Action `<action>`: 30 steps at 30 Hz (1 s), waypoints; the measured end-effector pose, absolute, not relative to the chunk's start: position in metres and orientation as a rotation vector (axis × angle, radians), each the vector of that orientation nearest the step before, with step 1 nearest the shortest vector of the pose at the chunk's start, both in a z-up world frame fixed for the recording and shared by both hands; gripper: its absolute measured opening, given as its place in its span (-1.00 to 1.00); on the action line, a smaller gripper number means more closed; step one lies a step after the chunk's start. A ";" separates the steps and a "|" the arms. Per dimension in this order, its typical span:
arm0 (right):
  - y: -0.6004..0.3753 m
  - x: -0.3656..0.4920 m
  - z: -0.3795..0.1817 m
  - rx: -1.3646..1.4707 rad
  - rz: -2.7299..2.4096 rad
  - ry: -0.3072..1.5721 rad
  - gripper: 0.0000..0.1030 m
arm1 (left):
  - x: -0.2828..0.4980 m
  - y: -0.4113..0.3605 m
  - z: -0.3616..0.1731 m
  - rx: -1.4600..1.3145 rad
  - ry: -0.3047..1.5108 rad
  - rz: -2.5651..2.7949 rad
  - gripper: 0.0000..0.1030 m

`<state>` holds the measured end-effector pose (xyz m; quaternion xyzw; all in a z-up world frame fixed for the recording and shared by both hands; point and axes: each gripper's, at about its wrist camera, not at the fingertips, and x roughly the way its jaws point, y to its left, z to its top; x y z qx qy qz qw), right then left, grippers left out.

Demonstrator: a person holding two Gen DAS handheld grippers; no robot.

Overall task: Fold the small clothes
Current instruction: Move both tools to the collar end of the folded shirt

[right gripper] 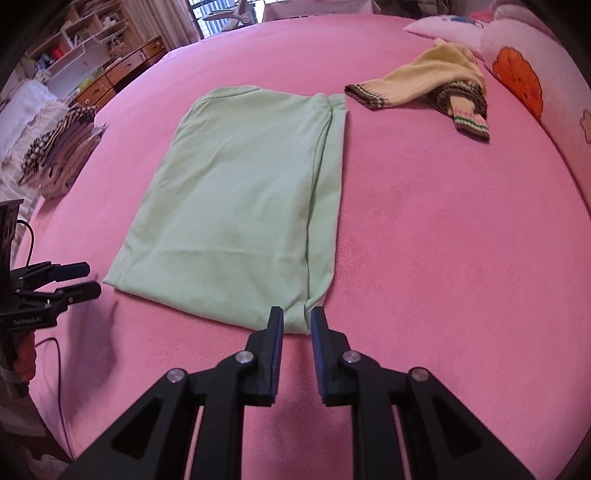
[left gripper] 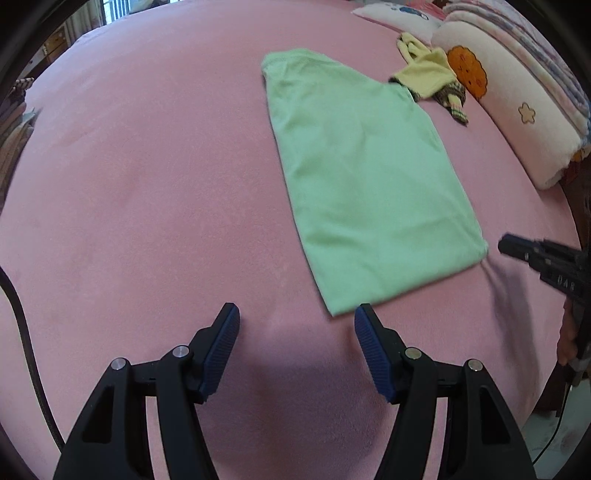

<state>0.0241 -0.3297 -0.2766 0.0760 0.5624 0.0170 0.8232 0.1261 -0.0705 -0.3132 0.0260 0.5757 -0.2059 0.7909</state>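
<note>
Folded green shirt (right gripper: 236,199) lies mid-bed (right gripper: 443,258), bare pink all round. Left gripper (left gripper: 297,325) released; right gripper (right gripper: 297,325) slightly parted, empty, at the shirt's near edge.

a wide pink bed (right gripper: 424,240) fills the view; white pillows (left gripper: 517,110) line its far right edge; wooden drawers (right gripper: 122,70) and white shelves (right gripper: 74,33) stand beyond left; daylight through a curtained window (right gripper: 207,14)

Folded green garment (right gripper: 240,199) flat on pink bedspread (right gripper: 443,258). Right gripper (right gripper: 297,319) at garment's near edge, jaws slightly parted, nothing between. Yellow sweater (right gripper: 428,77) beyond garment's far right corner. Left gripper (right gripper: 83,280) near garment's near-left corner.
</note>
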 end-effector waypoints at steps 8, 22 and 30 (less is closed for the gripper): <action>-0.333 0.025 -0.262 0.223 0.021 1.154 -0.17 | 0.198 -0.067 -0.270 0.070 1.100 -0.437 0.23; -0.343 0.077 -0.270 0.202 0.046 1.127 -0.17 | 0.260 -0.099 -0.285 0.086 1.159 -0.531 0.23; -0.359 0.141 -0.285 0.199 0.110 1.117 -0.17 | 0.290 -0.116 -0.309 0.030 1.227 -0.579 0.23</action>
